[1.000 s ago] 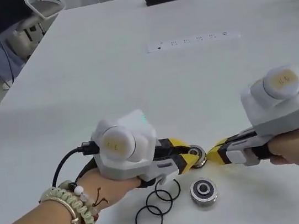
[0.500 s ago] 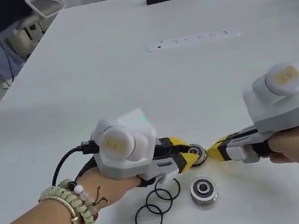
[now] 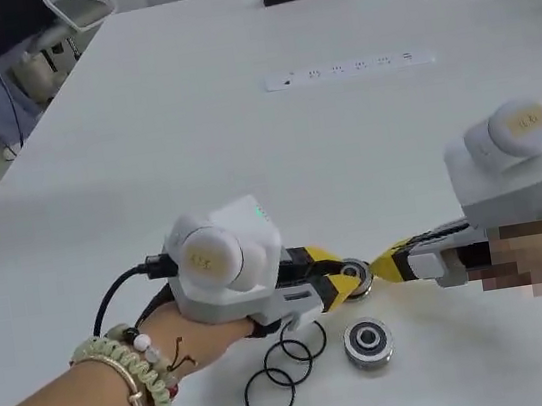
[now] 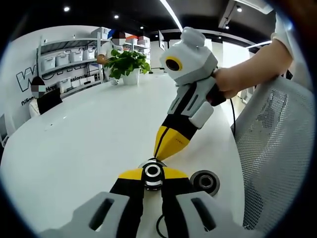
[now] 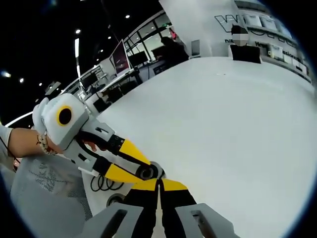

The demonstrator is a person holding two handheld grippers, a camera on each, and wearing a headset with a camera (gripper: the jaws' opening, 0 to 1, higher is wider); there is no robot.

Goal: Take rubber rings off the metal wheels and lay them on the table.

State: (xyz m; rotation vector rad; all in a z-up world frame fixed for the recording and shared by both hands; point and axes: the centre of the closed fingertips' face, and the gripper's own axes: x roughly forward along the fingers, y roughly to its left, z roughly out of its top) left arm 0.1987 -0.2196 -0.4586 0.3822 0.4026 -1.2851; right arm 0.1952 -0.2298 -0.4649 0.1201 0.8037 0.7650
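Large dark lettering (image 4: 30,79) on a white wall (image 4: 22,57), at the left of the left gripper view, begins with "W"; the rest is unreadable.

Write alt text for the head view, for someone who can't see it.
Two handheld grippers meet over a white table: the left gripper clamps a metal wheel while the right gripper, tips shut, reaches it. Three black rubber rings and a second wheel lie on the table.
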